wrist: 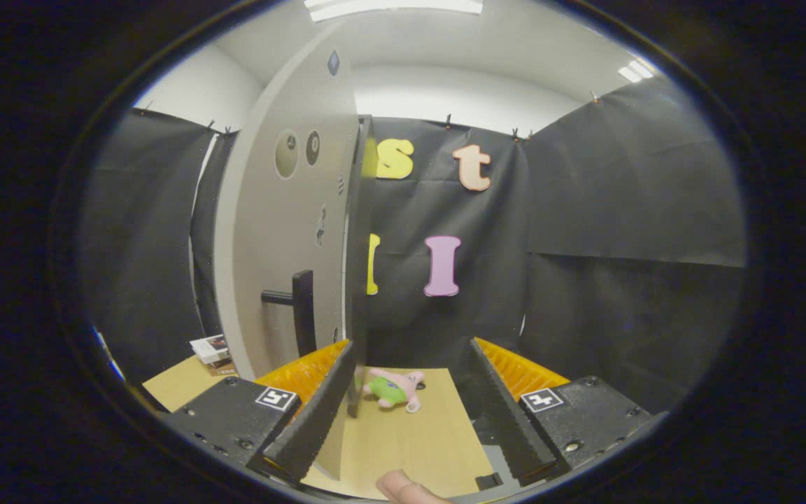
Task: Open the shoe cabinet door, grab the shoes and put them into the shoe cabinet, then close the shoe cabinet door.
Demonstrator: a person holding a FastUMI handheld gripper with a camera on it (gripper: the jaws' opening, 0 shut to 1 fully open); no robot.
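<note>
Gripper view, mid-task at the shoe cabinet: I have the gripper [403,413] spread wide, its two fingers well apart and gripping nothing. The free edge of the cabinet door [291,231] stands upright just inside the left finger, close against it, though I cannot tell if they touch. The door appears swung partly open, seen nearly edge-on, which would explain why the fingers straddle its edge rather than reach for the dark bar handle [301,311] on its face, beyond the left finger. Past the fingertips, a small pink-and-green plush toy [396,388] lies on the wooden tabletop [410,448]. A stack of small boxes [212,350] sits far out beyond the left finger. A fingertip [403,486] of the person holding the rig pokes in beneath the fingers. No shoes are in sight from here; I judge the door-opening step under way, with the shoes yet to be fetched.
</note>
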